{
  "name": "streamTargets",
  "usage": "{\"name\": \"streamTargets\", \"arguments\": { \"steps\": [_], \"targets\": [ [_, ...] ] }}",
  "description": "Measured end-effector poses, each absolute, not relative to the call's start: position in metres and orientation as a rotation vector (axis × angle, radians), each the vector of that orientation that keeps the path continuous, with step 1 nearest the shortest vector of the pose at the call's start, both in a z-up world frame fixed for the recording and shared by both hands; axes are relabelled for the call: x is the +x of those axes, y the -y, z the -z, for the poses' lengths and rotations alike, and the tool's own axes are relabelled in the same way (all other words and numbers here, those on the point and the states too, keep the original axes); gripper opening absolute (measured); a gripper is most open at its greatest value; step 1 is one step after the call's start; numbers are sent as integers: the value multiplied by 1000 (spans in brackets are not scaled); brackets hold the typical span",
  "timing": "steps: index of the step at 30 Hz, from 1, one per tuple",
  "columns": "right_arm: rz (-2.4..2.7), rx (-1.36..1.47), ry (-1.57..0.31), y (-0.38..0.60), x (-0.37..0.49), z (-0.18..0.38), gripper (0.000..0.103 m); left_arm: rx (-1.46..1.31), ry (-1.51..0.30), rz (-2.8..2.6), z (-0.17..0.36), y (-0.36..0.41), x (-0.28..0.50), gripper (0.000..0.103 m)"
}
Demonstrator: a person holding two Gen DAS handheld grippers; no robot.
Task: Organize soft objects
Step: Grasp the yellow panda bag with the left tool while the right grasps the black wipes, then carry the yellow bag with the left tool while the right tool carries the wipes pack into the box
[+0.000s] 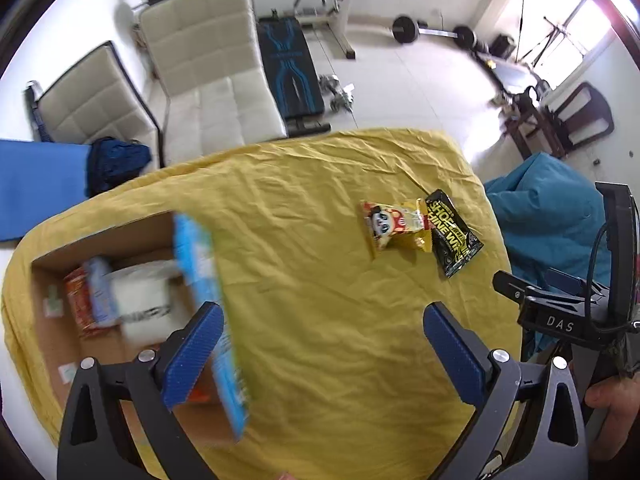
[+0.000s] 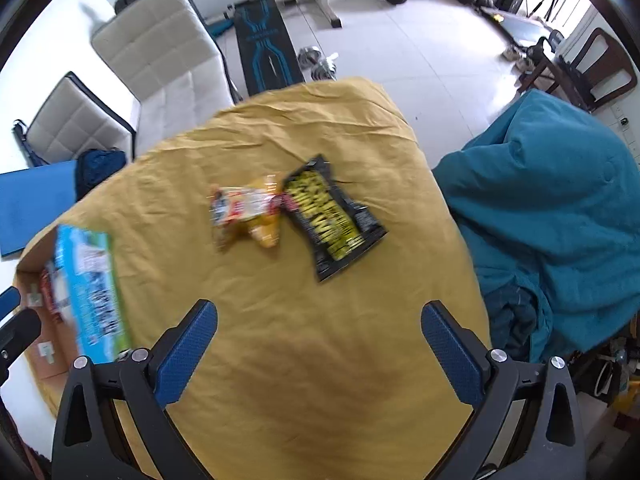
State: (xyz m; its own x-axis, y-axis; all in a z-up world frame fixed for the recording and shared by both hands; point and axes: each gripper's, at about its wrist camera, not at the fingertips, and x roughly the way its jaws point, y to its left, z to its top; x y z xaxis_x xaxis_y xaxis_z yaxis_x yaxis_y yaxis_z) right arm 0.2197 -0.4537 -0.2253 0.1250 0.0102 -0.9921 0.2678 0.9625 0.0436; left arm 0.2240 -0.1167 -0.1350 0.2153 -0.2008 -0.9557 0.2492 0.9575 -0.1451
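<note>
Fingers of both grippers spread empty, blurred blue packet point(image 1: 208, 320) over half-hidden box point(image 1: 100, 248).

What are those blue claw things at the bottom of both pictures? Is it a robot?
No robot here. A person holds a tool in each hand, and each has a camera looking out along its two blue fingers. One picture comes from the left hand-held gripper, the other from the right hand-held gripper. Both are open and hold nothing. Below them is a table with a yellow cloth. On it lie a panda snack packet and a black shoe-shine wipes packet, touching each other. At the left is a cardboard box with some packets already inside. A blue packet is at the box's edge, blurred, so it seems to be moving.
</note>
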Motion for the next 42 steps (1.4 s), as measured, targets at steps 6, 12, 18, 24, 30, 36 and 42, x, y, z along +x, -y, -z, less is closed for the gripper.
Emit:
{"name": "streamTargets", "arguments": {
  "steps": [6,12,18,24,30,36,42],
  "targets": [
    [143,178,-1554,486,274,313,98,109,-1486,309,213,203,283,103],
    [58,107,-1638,479,303,372,79,99,-1573,297,264,235,313,102],
    [139,100,-1637,496,290,370,64,84,-1628,268,289,251,332,102],
    [208,243,-1642,540,272,369,61,30,-1701,297,313,281,347,102],
    [197,348,-1642,561,269,371,63,144,-1755,275,341,317,350,94],
    [204,332,-1679,563,279,383,66,177,-1737,256,357,323,344,78],
    [248,274,-1671,553,276,394,61,162,-1688,251,345,311,326,63]
  ]
}}
